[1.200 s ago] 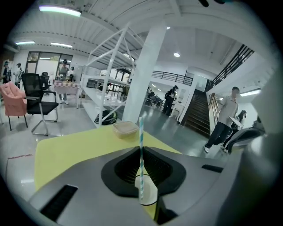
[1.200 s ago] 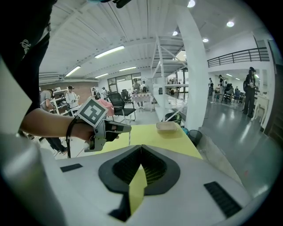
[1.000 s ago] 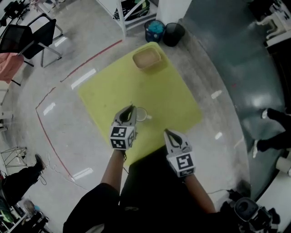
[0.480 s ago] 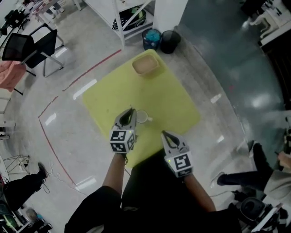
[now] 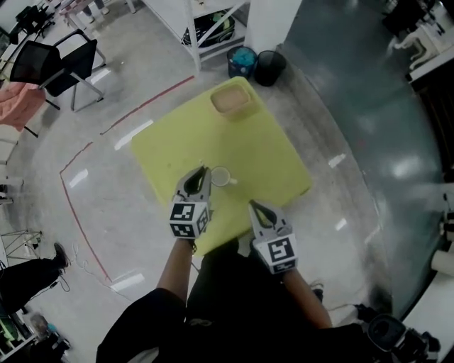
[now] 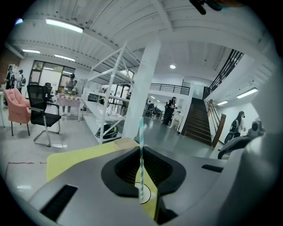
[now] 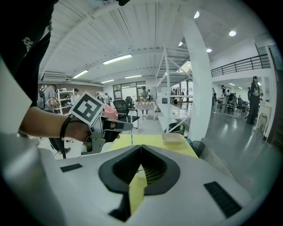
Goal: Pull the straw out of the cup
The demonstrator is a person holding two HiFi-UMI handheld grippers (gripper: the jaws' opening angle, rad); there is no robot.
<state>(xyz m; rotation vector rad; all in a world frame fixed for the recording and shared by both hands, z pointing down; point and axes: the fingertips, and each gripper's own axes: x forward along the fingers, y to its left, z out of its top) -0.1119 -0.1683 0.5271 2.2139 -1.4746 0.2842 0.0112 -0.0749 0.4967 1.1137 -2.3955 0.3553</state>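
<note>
1. A pale concrete floor [image 5: 340,106] marked with a red line surrounds a square yellow-green table [image 5: 262,142], seen from above the person working at its near edge.
2. A white shelving rack [image 5: 206,21] stands beyond the table's far corner, next to a white pillar.
3. The left gripper [image 5: 201,171] is held over the middle of the table with its tips at the cup's left rim. Its jaws are clamped on the straw.
4. The right gripper [image 5: 252,205] hangs over the table's near edge, below and to the right of the cup and apart from it. Its jaws are closed tip to tip with nothing between them.
5. A shallow beige tray [image 5: 231,101] sits at the far corner of the table.
6. On the floor just past that corner are two round bins side by side, a blue bin [image 5: 242,61] on the left and a black bin [image 5: 269,66] on the right.
7. The white cup [image 5: 220,176] stands upright near the middle of the table, well short of the tray.
8. The teal-and-white striped straw [image 6: 141,150] stands upright in the left gripper's pinch and rises above the jaw tips. Its lower end shows against the cup's round mouth, and whether it has cleared the rim cannot be told.
</note>
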